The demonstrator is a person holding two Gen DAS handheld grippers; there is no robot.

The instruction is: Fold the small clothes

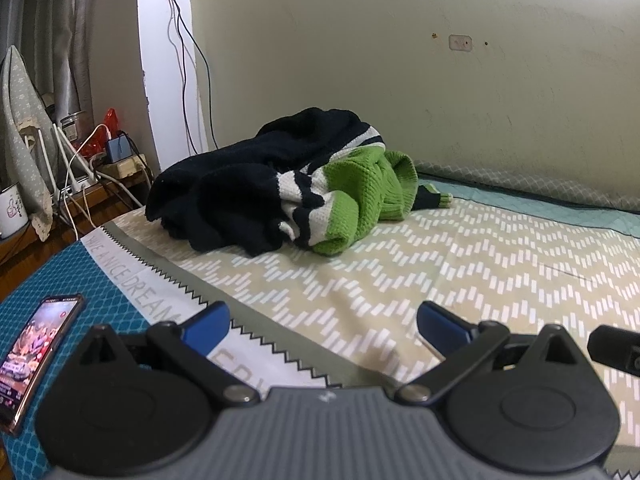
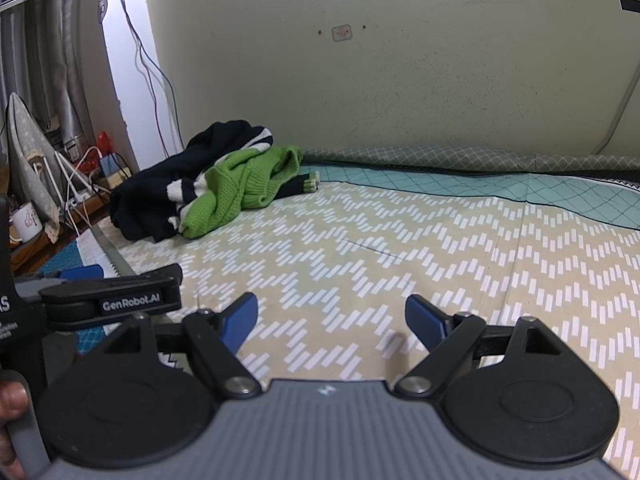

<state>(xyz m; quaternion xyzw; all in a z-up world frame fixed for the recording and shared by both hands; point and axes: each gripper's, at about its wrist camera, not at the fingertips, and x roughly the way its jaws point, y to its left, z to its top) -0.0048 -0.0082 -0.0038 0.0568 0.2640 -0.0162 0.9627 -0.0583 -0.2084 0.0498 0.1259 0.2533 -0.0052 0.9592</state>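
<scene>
Sweater [image 1: 280, 184] crumpled on bed [image 1: 460, 272], both grippers [image 1: 322, 326] [image 2: 330, 320] spread wide

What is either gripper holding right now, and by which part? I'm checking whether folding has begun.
Nothing is held. The left gripper and right gripper are both open over the bedsheet; the crumpled sweater lies untouched.

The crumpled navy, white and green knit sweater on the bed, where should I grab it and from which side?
Grip the green ribbed hem fold of the crumpled knit sweater, coming from the front. That edge bulges toward both open grippers, left and right, clear of the bedsheet.
</scene>
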